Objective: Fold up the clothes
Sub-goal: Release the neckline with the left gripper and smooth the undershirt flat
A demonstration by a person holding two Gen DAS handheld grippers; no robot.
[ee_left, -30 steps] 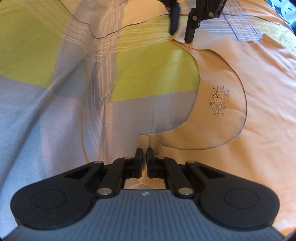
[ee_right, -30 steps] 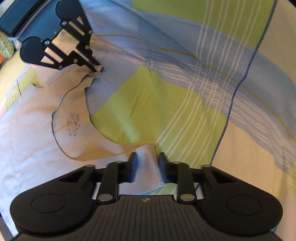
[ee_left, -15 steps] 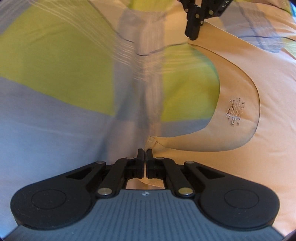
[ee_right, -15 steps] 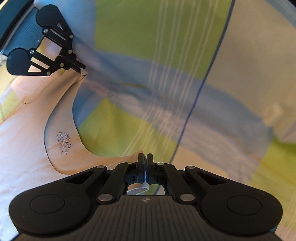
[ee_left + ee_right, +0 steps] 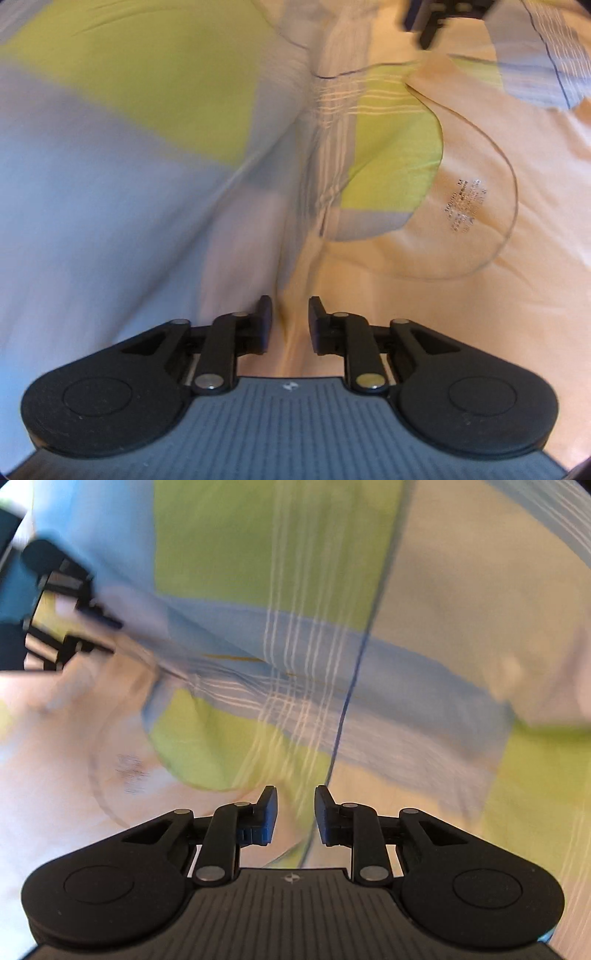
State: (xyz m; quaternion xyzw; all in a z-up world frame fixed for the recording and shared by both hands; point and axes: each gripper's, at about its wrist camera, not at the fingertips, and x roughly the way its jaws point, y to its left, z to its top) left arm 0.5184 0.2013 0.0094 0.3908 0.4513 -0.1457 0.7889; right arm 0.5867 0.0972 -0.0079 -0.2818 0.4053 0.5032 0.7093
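The left gripper (image 5: pixel 290 325) stands with its jaws parted and nothing between them, the peach garment (image 5: pixel 461 302) lying spread just under and ahead of its fingertips, stretching off to its right. The garment's scooped neckline, with a printed size label (image 5: pixel 463 205) inside, curves ahead and to the right, over the checked bedsheet (image 5: pixel 110 184). The right gripper (image 5: pixel 295 812) is likewise released, jaws apart and empty; the garment lies ahead to its left, blurred, with the sheet ahead.
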